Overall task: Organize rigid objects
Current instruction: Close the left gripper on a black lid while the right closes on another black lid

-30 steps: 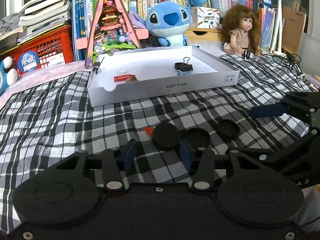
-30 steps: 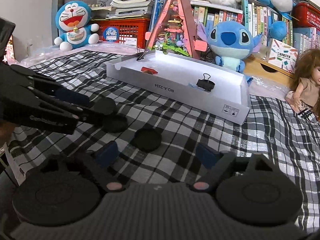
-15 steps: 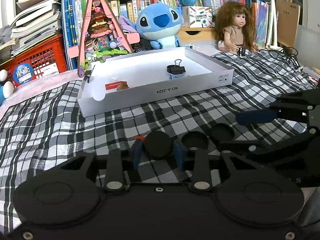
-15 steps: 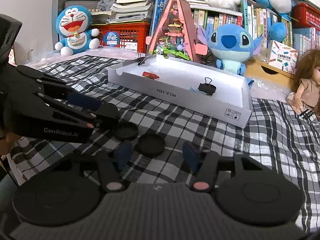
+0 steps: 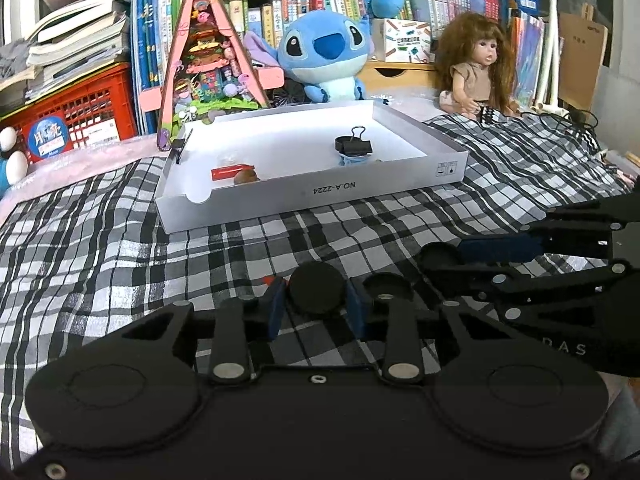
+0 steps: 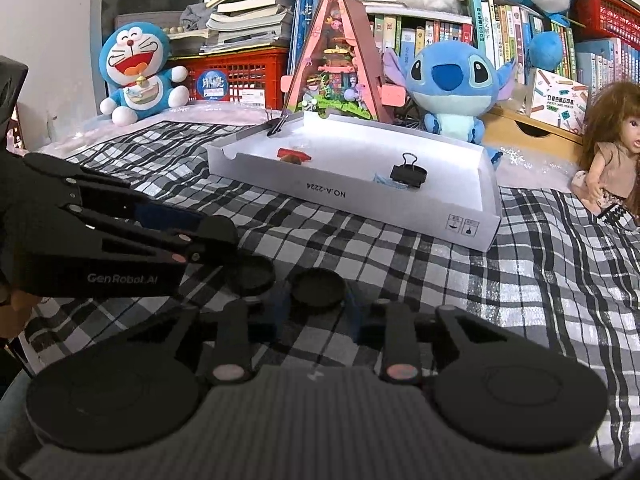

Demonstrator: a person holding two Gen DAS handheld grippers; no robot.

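Note:
Three black round caps lie in a row on the plaid cloth. My left gripper is shut on the leftmost cap. My right gripper is shut on the rightmost cap, which also shows in the left wrist view. The middle cap lies free between them, and shows in the right wrist view. A small red piece lies beside my left finger. The white tray stands beyond, holding a black binder clip, a red piece and a brown nut.
A binder clip is clamped on the tray's left rim. Behind the tray stand a pink triangular toy house, a Stitch plush, a doll, a Doraemon plush, a red crate and bookshelves.
Both grippers have closed, each onto its own black cap: the left on the leftmost, the right on the rightmost. Both have moved in closer to the caps.

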